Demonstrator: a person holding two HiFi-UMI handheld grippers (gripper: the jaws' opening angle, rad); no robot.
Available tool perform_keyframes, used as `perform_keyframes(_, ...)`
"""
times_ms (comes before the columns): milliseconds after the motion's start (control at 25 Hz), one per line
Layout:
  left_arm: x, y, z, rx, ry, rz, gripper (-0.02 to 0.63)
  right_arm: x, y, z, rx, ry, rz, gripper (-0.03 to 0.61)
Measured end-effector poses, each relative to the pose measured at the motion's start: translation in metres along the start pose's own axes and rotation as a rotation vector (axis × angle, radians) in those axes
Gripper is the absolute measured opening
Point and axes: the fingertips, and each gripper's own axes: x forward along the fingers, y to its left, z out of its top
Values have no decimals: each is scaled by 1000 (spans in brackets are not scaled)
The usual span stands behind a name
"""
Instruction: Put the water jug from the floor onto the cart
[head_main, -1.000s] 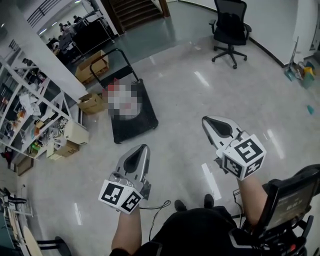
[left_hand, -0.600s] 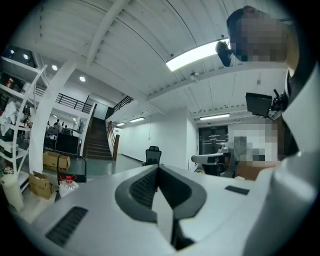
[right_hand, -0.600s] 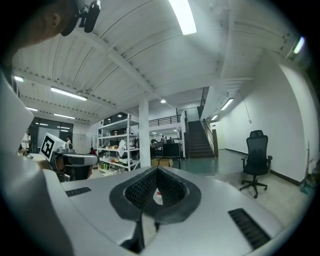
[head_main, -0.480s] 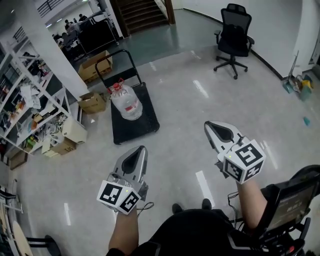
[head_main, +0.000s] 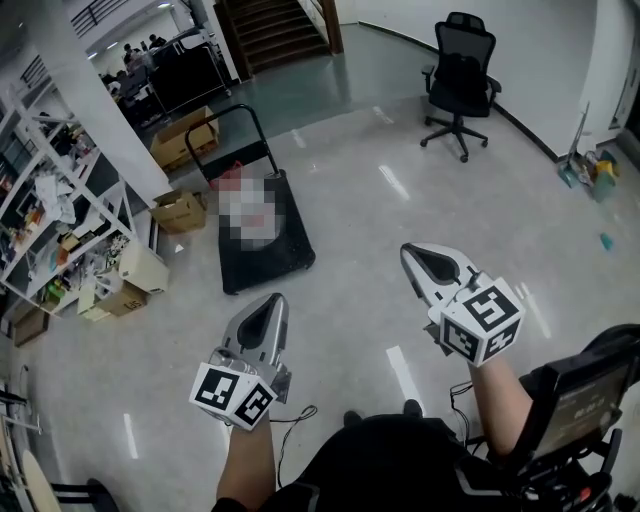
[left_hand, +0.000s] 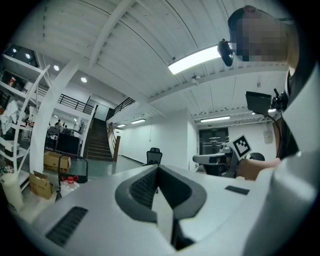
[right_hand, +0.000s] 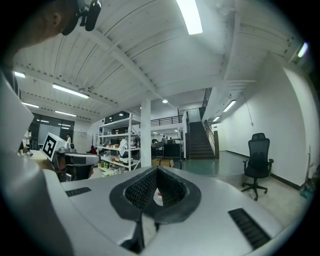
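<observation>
The water jug (left_hand: 68, 185), clear with a red cap, stands on the black flat cart (head_main: 292, 248) near its push handle; in the head view a mosaic patch covers it. Part of the jug (right_hand: 157, 196) also shows through the hollow of the right jaws. My left gripper (head_main: 272, 303) is shut and holds nothing, hanging over bare floor short of the cart's near end. My right gripper (head_main: 411, 251) is shut and empty too, to the right of the cart. Both point level and away from the person.
White shelving (head_main: 50, 215) full of clutter lines the left side, with cardboard boxes (head_main: 181, 209) at its foot beside the cart. A black office chair (head_main: 459, 76) stands far right, stairs (head_main: 280, 25) at the back. A dark wheeled device (head_main: 580, 400) sits by the person's right side.
Both grippers have drifted a little across the floor together, still shut and empty. The jug stays on the cart.
</observation>
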Motion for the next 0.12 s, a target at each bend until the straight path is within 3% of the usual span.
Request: perform_keyframes(120,2,0,1,-2,-1,0,-6,2,-1,1,-5,5,-1,0)
